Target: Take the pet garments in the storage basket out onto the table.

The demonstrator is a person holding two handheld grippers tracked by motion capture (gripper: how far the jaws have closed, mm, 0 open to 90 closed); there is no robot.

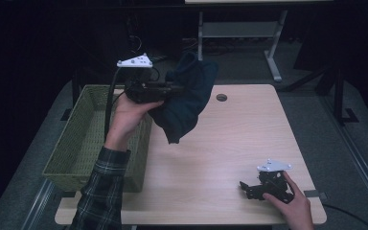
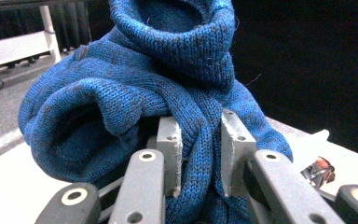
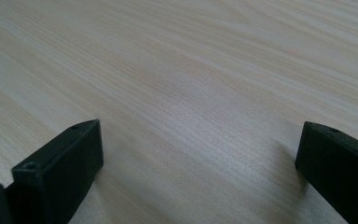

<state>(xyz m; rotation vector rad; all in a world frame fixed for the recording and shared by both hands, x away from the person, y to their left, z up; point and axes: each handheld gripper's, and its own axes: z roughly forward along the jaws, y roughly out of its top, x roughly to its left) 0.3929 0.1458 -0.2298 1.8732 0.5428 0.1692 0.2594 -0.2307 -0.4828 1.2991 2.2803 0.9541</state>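
Note:
A dark blue knitted garment (image 1: 184,96) hangs in the air over the table's back left part, beside the basket. My left gripper (image 1: 172,88) is shut on a fold of it. In the left gripper view the blue knit (image 2: 135,88) bunches up in front, and a strand of it is pinched between the two grey pads (image 2: 170,149). My right gripper (image 1: 245,187) rests low on the wooden table (image 1: 230,139) near its front right corner. Its jaws stand wide apart in the right gripper view, with only bare wood (image 3: 191,93) between them.
A green woven basket (image 1: 93,139) stands at the table's left edge, under my left forearm. A round cable hole (image 1: 222,97) sits near the table's back edge. Behind the table are a white desk frame (image 1: 239,33) and dark floor.

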